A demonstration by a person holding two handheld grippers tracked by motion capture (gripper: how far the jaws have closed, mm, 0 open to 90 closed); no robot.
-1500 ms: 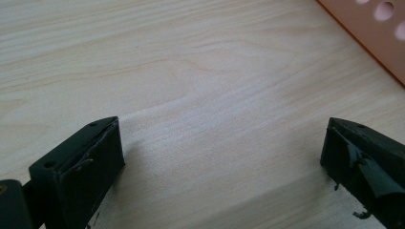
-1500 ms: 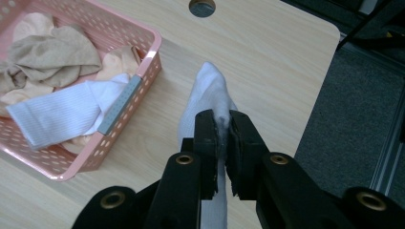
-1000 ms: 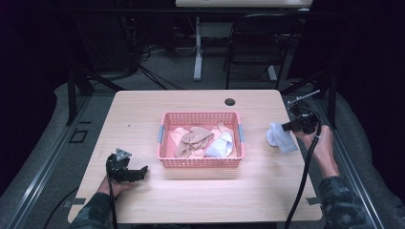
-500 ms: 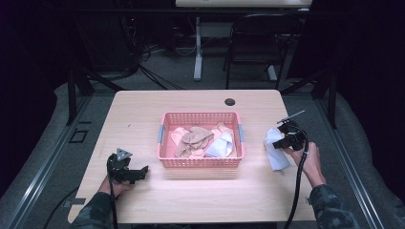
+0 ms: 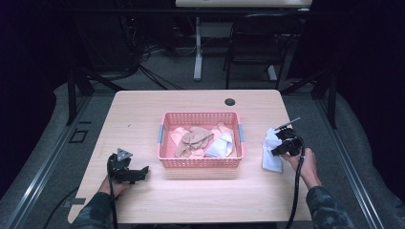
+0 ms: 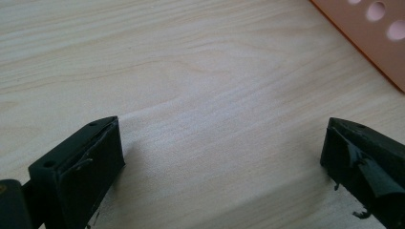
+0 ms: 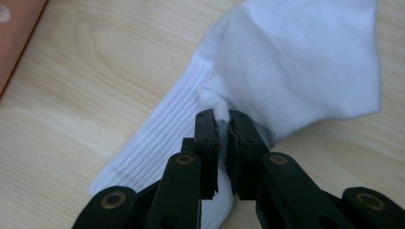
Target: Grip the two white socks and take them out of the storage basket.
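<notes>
A white sock (image 5: 271, 152) lies partly on the table to the right of the pink basket (image 5: 200, 163). My right gripper (image 5: 277, 148) is shut on a pinch of that white sock (image 7: 286, 71); its ribbed cuff trails down to the wood under the right gripper (image 7: 223, 117). My left gripper (image 5: 139, 172) rests low over the table's front left, jaws wide apart with bare wood between them. In the left gripper view the left gripper (image 6: 222, 143) faces the basket's corner (image 6: 372, 33).
The basket holds several tan, peach and white socks (image 5: 198, 139). A black cable grommet (image 5: 230, 101) sits near the table's far edge. Beyond the table stand a chair (image 5: 258, 43) and a table leg (image 5: 197, 47).
My right gripper has come down and nearer with the white sock, which now touches the table. The left gripper has stayed put.
</notes>
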